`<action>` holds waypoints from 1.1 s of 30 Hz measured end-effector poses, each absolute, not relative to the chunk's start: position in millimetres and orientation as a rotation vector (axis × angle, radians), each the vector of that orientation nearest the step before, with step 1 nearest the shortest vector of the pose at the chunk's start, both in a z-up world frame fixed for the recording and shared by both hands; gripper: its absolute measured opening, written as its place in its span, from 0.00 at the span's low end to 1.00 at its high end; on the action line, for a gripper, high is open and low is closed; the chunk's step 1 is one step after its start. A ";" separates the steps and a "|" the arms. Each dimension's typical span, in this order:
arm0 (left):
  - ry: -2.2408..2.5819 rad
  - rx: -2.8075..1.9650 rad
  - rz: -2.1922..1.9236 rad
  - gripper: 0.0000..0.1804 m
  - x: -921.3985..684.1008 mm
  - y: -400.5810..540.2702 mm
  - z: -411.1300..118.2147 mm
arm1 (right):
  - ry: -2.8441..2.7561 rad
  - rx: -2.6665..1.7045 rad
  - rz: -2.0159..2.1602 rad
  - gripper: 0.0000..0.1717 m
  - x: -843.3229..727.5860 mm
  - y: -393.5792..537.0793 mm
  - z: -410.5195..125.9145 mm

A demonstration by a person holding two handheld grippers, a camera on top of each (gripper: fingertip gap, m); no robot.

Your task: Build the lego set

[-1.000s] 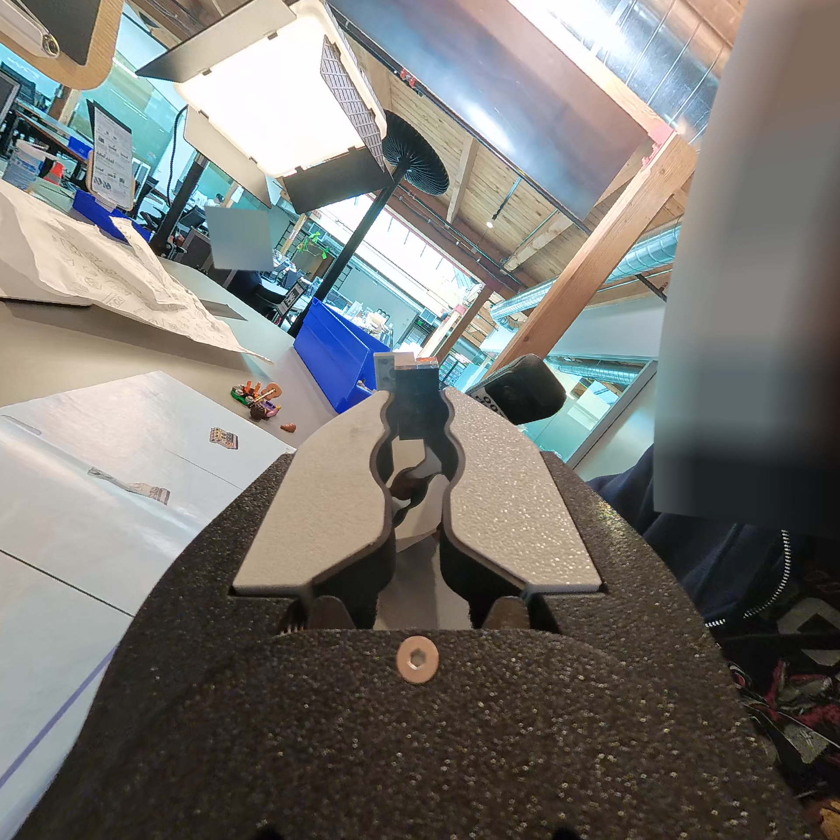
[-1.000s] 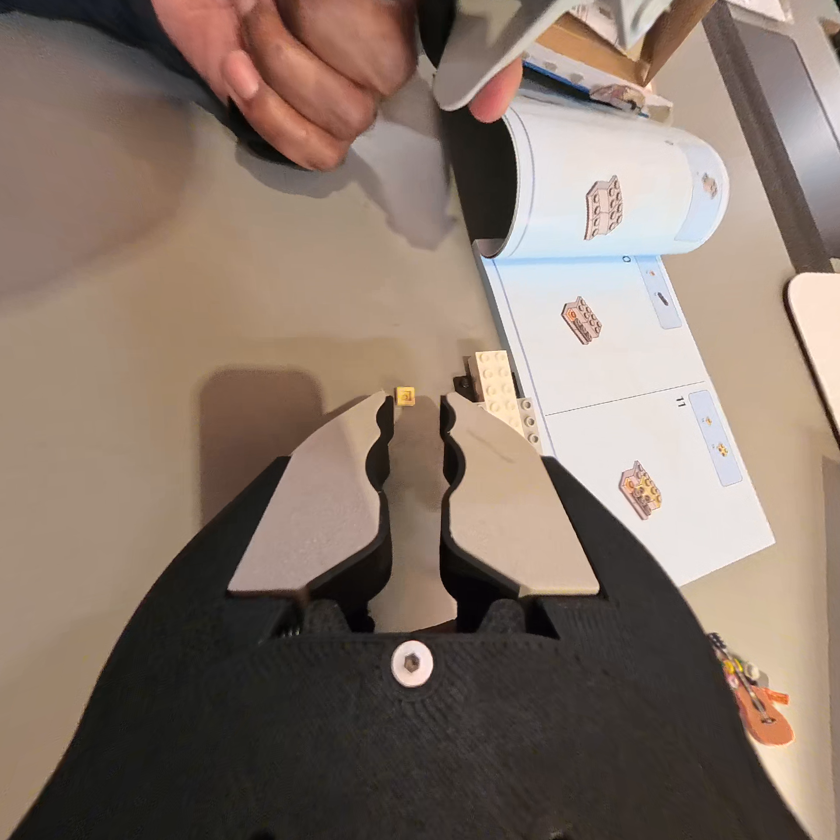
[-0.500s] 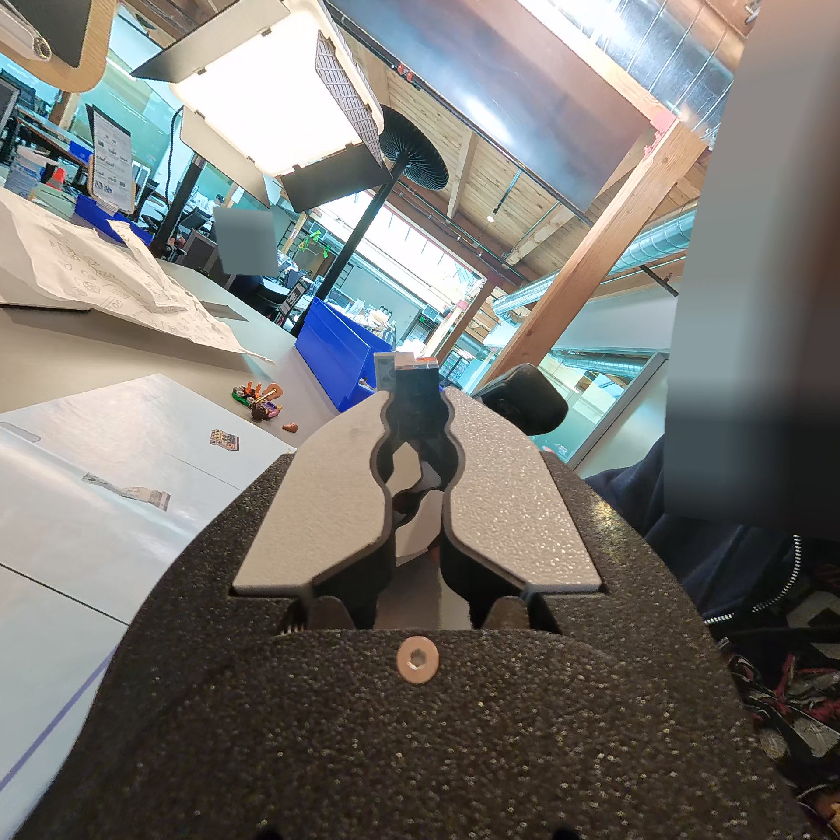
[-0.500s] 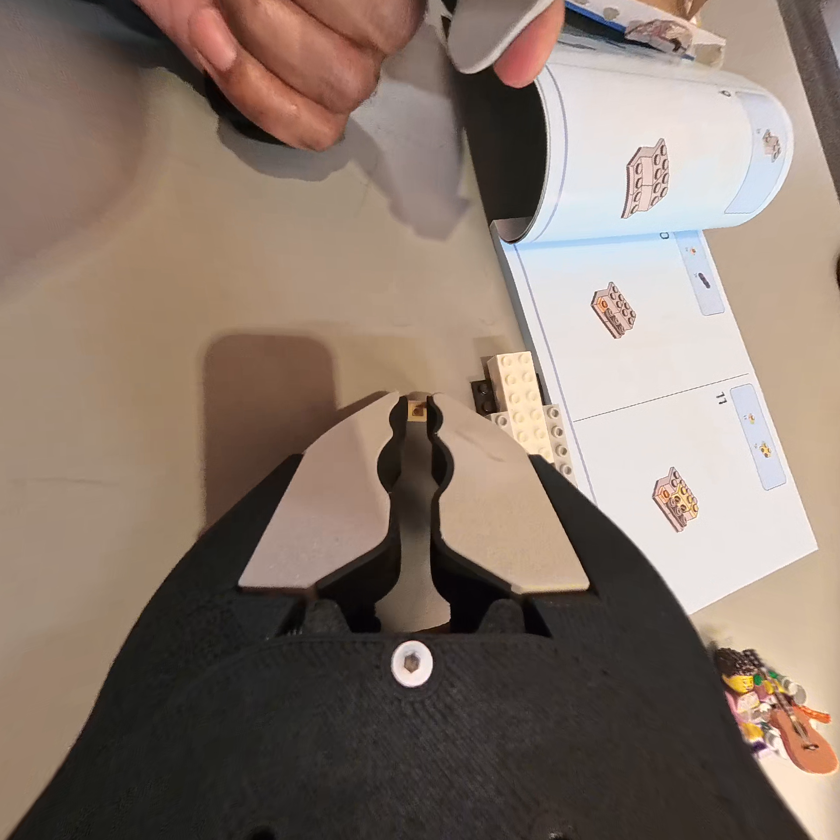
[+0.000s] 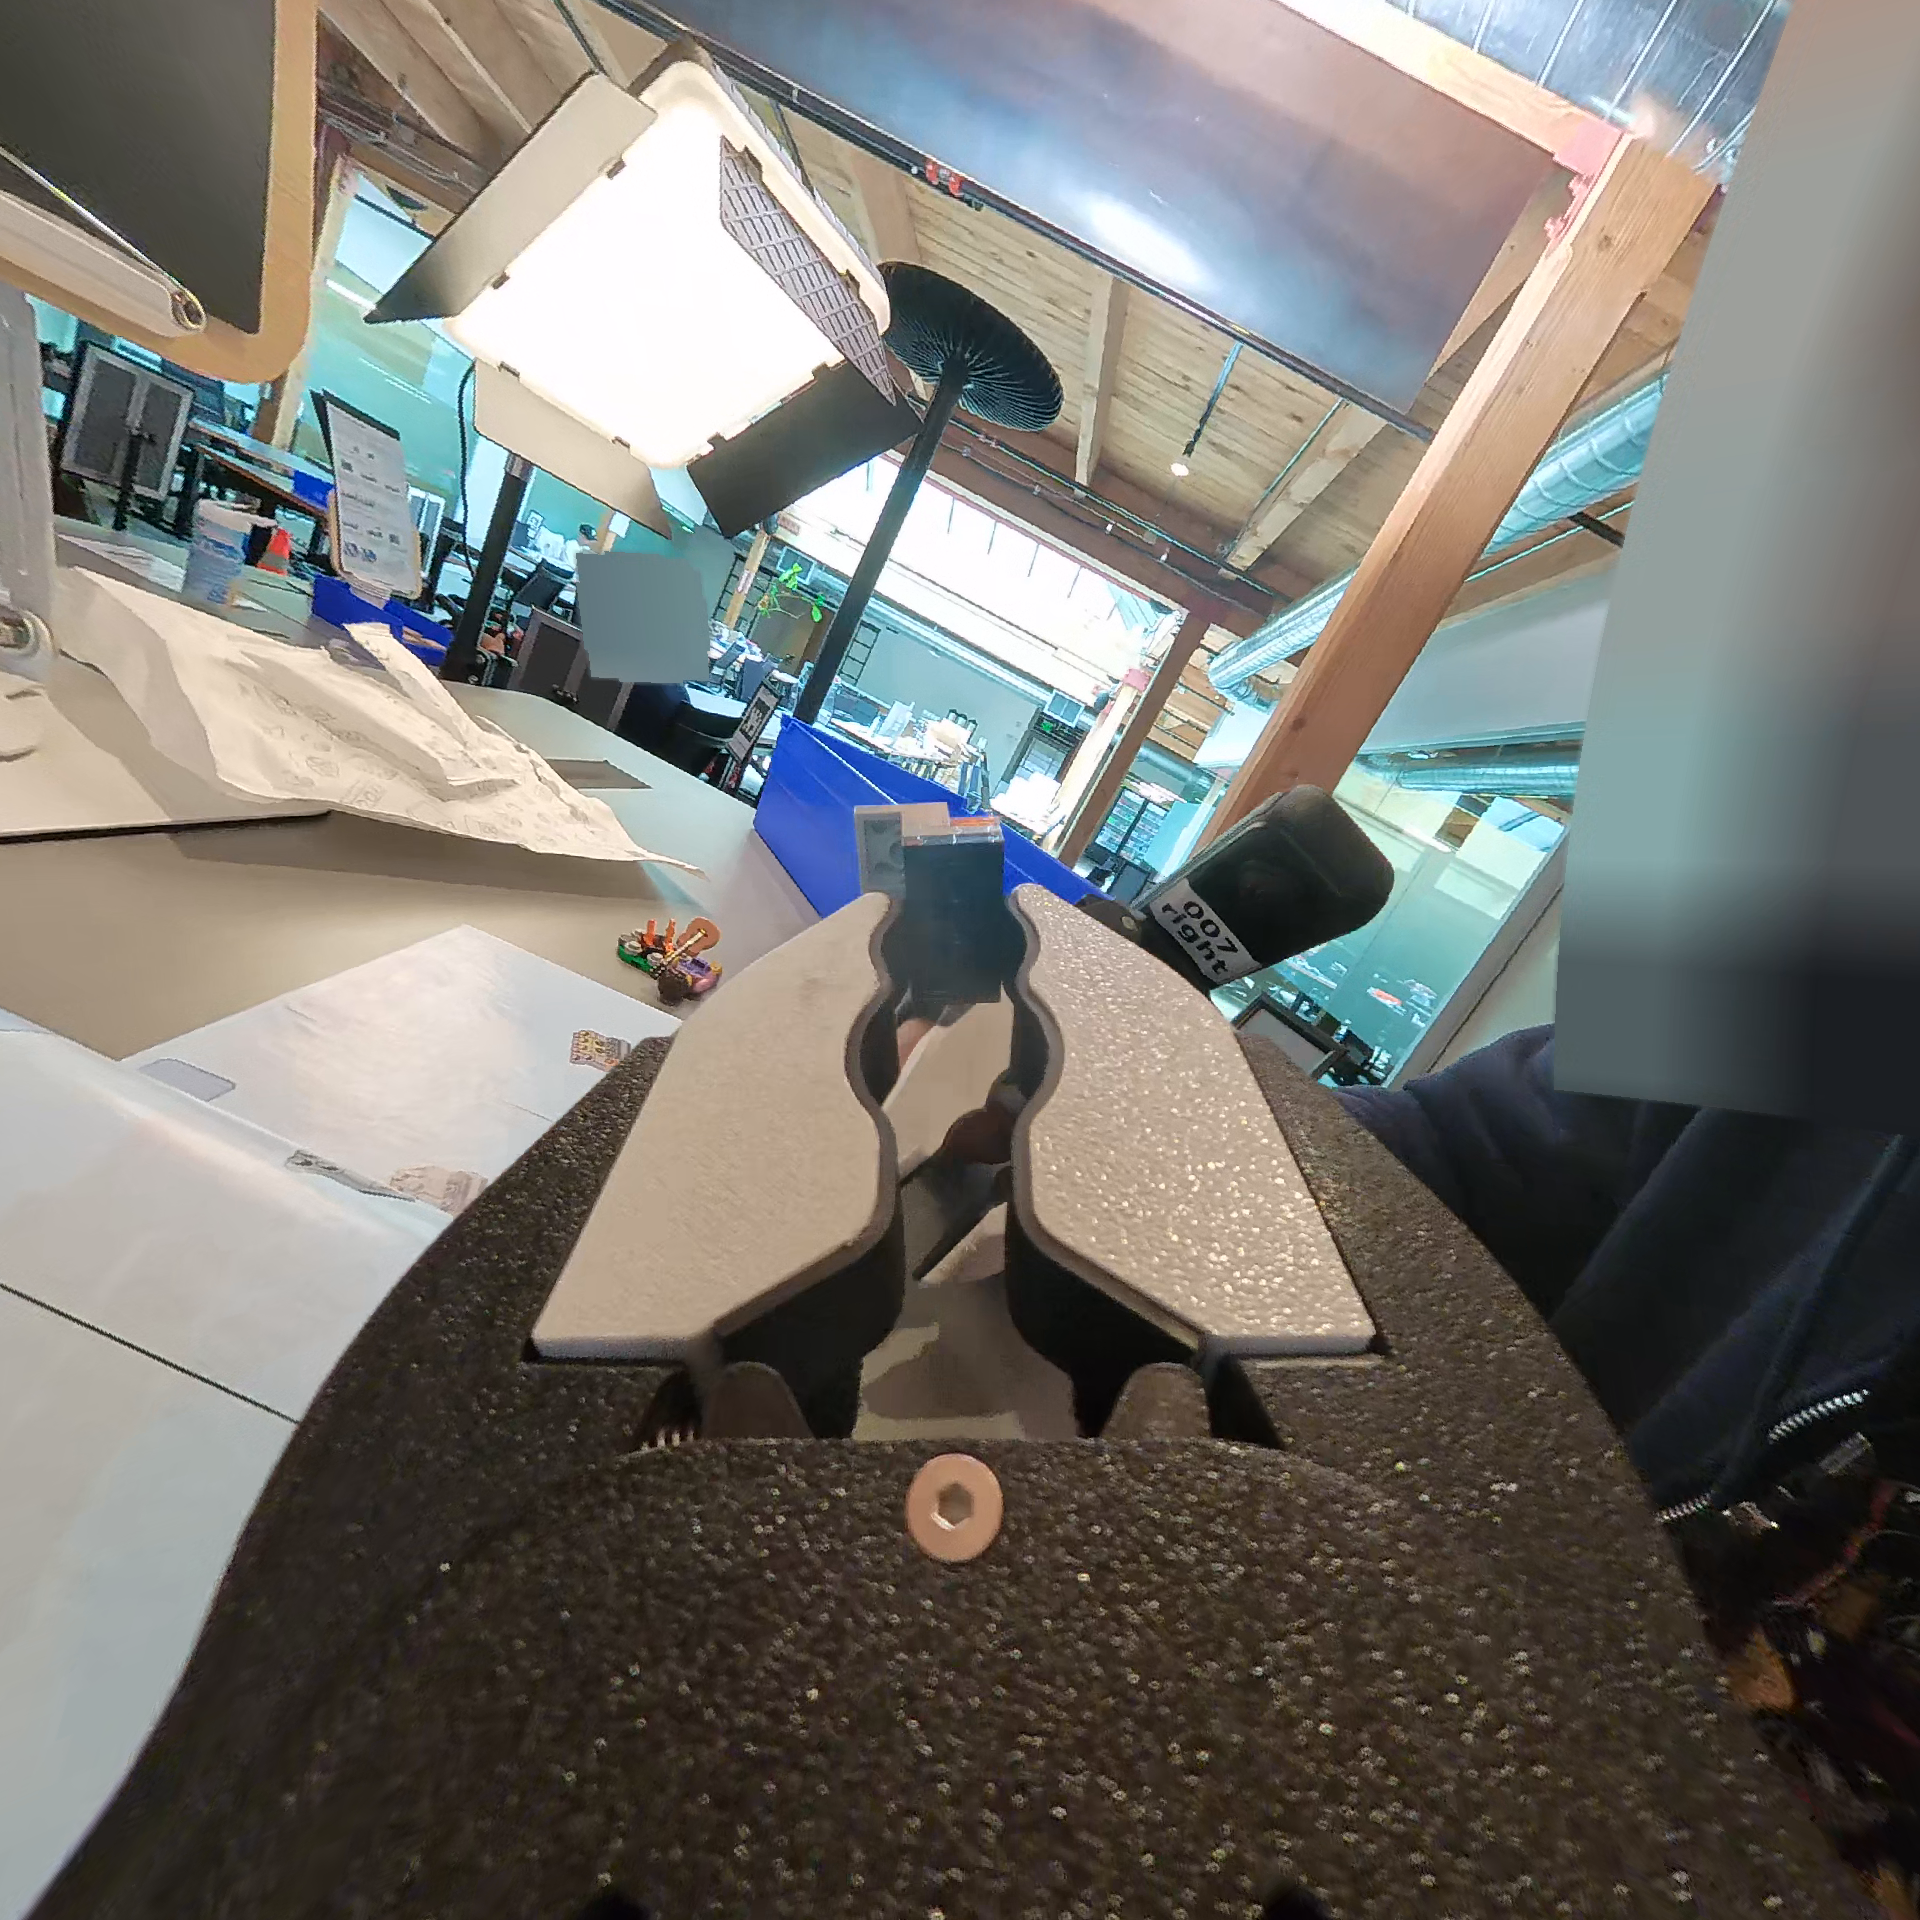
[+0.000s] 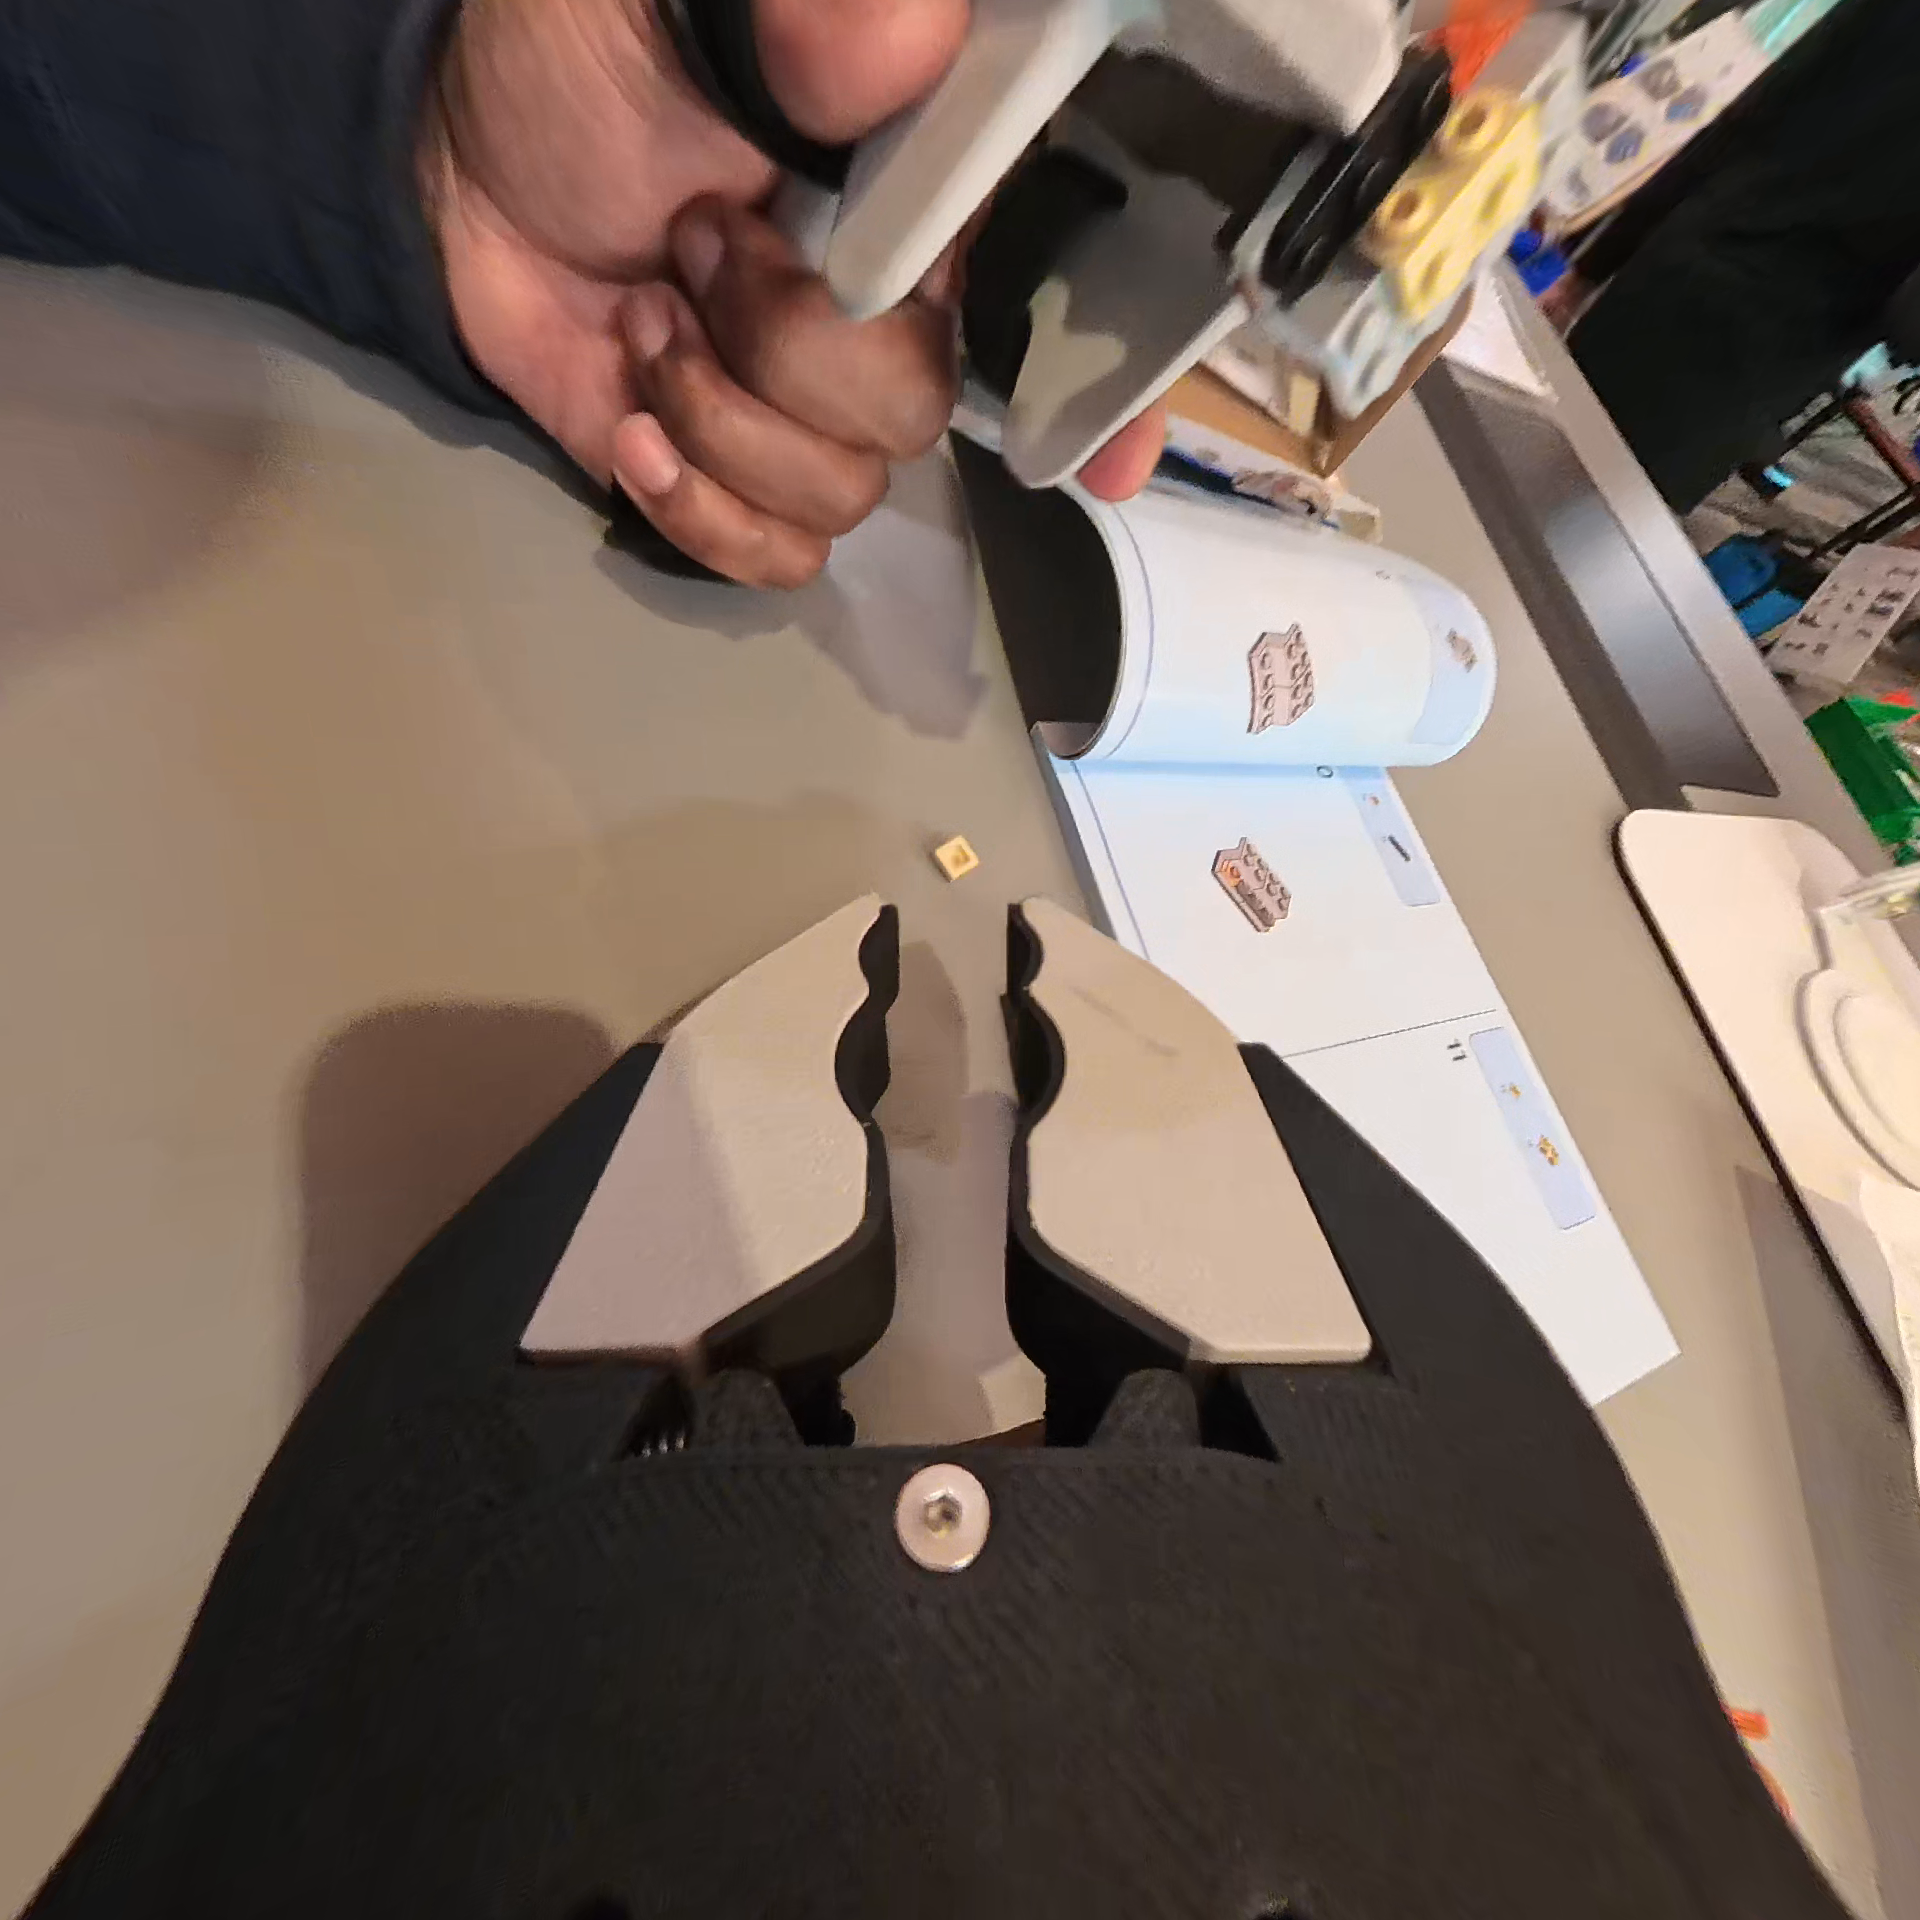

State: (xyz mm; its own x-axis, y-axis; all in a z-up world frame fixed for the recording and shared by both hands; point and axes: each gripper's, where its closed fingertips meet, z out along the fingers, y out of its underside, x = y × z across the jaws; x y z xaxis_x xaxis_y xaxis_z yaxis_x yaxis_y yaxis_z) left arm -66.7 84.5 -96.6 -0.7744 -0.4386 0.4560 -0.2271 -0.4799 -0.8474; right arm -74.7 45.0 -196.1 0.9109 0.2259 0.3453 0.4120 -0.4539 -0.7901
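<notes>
Right claw point(image 6: 945, 925) parted and bare above the grey counter point(image 6: 416, 779). Just beyond its tips, a tiny tan square piece point(image 6: 957, 858) lying loose on the counter. To the right of that piece, an open instruction booklet point(image 6: 1351, 935), its far page curled into a roll. Beyond the piece and raised off the counter, a hand point(image 6: 707, 343) gripping the left claw point(image 5: 951, 914), clamped on a small brick assembly point(image 5: 948, 914): black body pressed between both pads, grey and orange parts on top, tan studded bricks at its far end. Farther off from the piece, a toy figure with guitar point(image 5: 673, 951), crumpled paper point(image 5: 312, 717) and a blue bin point(image 5: 821, 790).
</notes>
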 end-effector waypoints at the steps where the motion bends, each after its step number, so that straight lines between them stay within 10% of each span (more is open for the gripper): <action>1: 1.522 -0.989 -2.386 0.09 -66.2 85.5 -96.5 | -0.455 -2.083 -0.241 0.11 -74.4 46.0 -199.9; 33: 1.420 -0.583 -2.324 0.09 -51.3 67.0 -69.5 | -0.570 -2.119 -0.353 0.13 -60.9 77.0 -213.9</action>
